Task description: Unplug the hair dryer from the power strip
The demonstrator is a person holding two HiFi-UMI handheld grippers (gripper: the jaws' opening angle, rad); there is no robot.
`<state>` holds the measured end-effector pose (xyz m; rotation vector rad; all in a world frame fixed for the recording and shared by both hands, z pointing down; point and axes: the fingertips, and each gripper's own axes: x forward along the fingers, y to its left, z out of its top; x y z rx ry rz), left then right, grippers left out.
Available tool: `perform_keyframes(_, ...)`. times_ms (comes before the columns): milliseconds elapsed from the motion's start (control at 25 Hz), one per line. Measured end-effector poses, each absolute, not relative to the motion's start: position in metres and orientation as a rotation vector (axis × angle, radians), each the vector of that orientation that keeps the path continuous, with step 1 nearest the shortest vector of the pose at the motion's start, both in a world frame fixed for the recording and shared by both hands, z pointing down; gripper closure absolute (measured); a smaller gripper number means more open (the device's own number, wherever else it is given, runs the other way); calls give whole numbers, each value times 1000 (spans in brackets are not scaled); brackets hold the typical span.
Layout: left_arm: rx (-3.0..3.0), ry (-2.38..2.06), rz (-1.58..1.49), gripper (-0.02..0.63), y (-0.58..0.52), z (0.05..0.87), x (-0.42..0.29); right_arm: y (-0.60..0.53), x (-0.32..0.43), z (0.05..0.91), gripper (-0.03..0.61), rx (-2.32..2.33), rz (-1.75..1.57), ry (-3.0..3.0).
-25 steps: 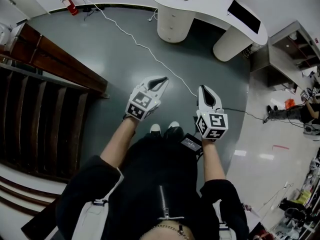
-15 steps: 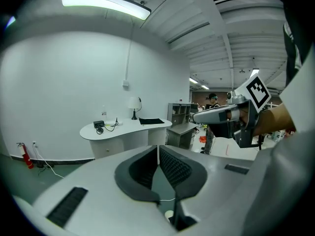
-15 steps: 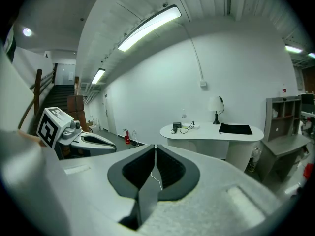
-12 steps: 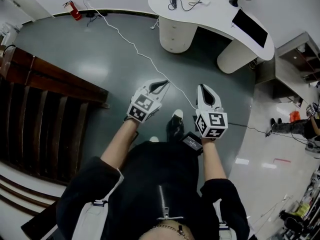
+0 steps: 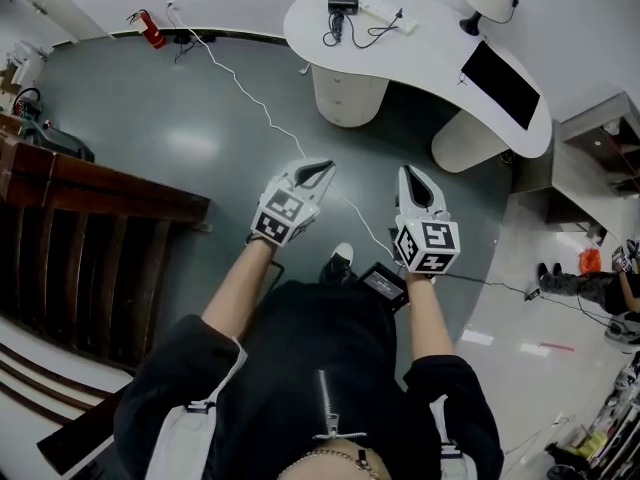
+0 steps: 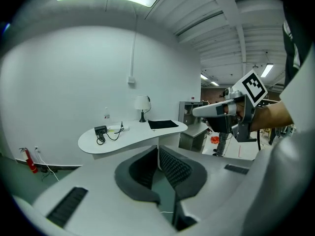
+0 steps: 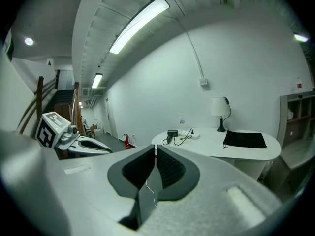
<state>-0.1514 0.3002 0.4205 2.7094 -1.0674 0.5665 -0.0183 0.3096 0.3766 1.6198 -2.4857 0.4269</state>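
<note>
Currently, left claw (image 5: 322, 166) and right claw (image 5: 410, 174) are both clenched, nothing between the pads, held out ahead of the person. Probably they are just being carried, since the work is out of reach. The hair dryer (image 5: 342, 5) lies on the white counter (image 5: 420, 53) beside the power strip (image 5: 386, 12), well apart from both claws. Only the head view shows the floor (image 5: 200, 118) between. The right claw view shows the cord (image 7: 183, 137) looping towards the strip, and a bottle (image 7: 181, 118) behind.
</note>
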Motion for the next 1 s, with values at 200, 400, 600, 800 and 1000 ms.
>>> perform_keyframes(200,2691,-1108,590,594,272,421,-137,277,-3,383,574,1566,441,-2516)
perform_keyframes(400,2682,-1131,611,594,249,422,-134,255,-1,385,574,1543,455,-2542)
perform_keyframes(600,2689,-1120,613,594,221,424,-125,230,5,385,574,1539,451,-2546)
perform_keyframes(800,2711,-1094,599,594,178,429,-115,193,11,388,574,1555,428,-2532)
perform_keyframes(1000,2731,-1049,581,594,121,431,-105,140,17,388,574,1590,429,-2507)
